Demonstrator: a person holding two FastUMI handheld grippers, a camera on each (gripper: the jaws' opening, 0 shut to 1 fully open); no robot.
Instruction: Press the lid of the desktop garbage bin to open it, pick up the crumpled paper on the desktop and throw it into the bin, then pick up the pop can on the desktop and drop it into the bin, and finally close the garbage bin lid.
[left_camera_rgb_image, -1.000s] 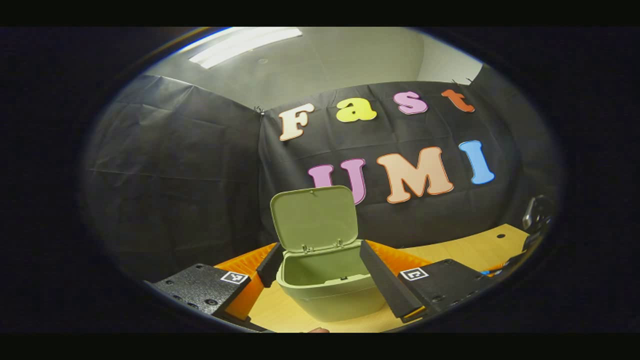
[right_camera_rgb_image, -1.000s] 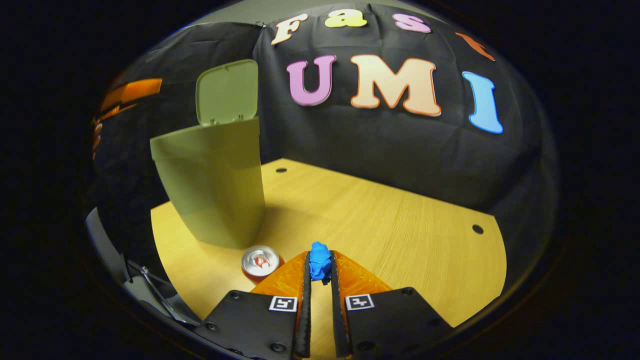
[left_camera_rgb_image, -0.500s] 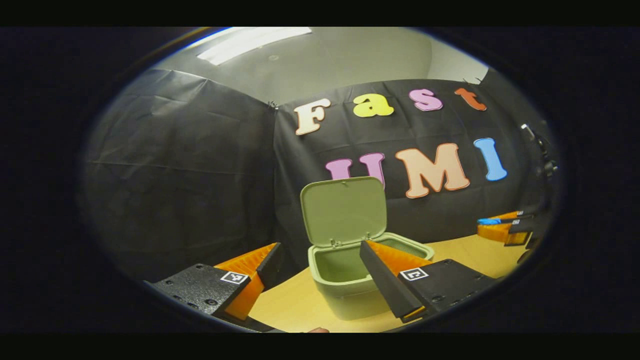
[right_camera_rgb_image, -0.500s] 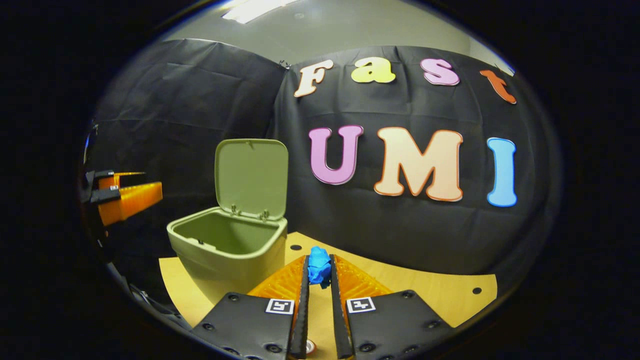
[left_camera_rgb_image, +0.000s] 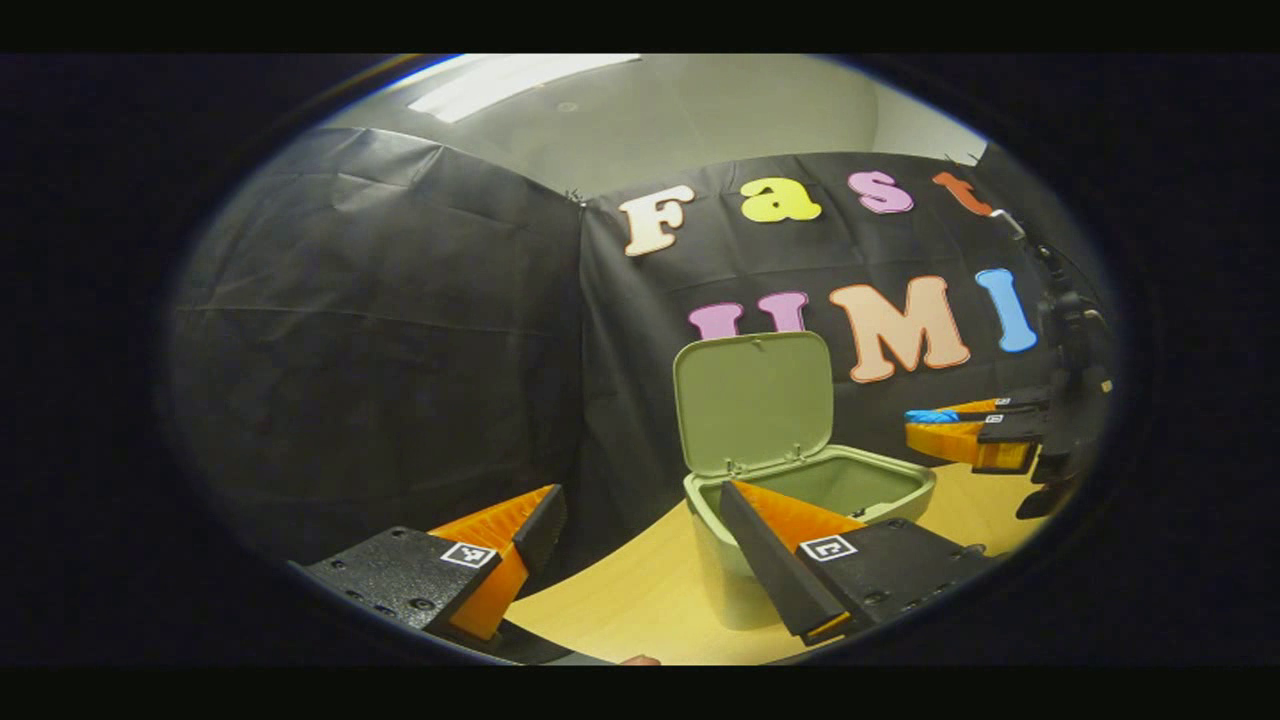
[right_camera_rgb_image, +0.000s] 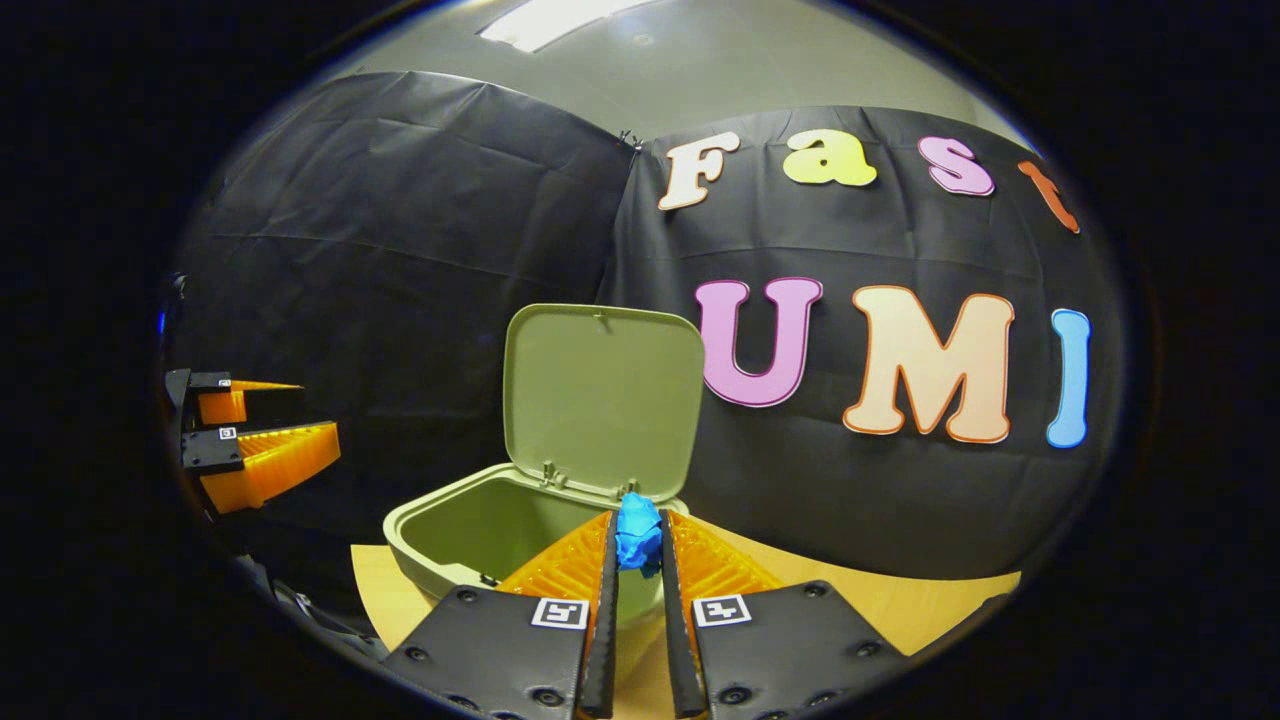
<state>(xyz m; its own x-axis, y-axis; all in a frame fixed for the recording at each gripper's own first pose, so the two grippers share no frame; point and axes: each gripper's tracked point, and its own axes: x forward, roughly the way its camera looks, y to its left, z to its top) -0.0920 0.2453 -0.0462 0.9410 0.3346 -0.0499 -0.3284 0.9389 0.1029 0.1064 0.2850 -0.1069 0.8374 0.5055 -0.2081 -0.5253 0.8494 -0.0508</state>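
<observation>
The green desktop bin (left_camera_rgb_image: 830, 490) stands on the table with its lid (left_camera_rgb_image: 755, 400) tipped up and back. In the right gripper view the bin (right_camera_rgb_image: 460, 525) lies just ahead and below, its lid (right_camera_rgb_image: 600, 395) upright behind it. My right gripper (right_camera_rgb_image: 638, 520) is shut on the blue crumpled paper (right_camera_rgb_image: 637, 540), held at the bin's right rim. From the left gripper view, the right gripper (left_camera_rgb_image: 965, 435) hovers just right of the bin with the blue paper (left_camera_rgb_image: 930, 416) at its tips. My left gripper (left_camera_rgb_image: 640, 525) is open and holds nothing, left of the bin.
The wooden table (left_camera_rgb_image: 620, 600) runs under the bin up to the black cloth wall. In the right gripper view the left gripper (right_camera_rgb_image: 260, 445) hangs in the air to the left of the bin, level with its rim.
My right gripper rose from the table with the paper and came up to the bin's rim. The left gripper turned away to the left, so the bin slid right in its view.
</observation>
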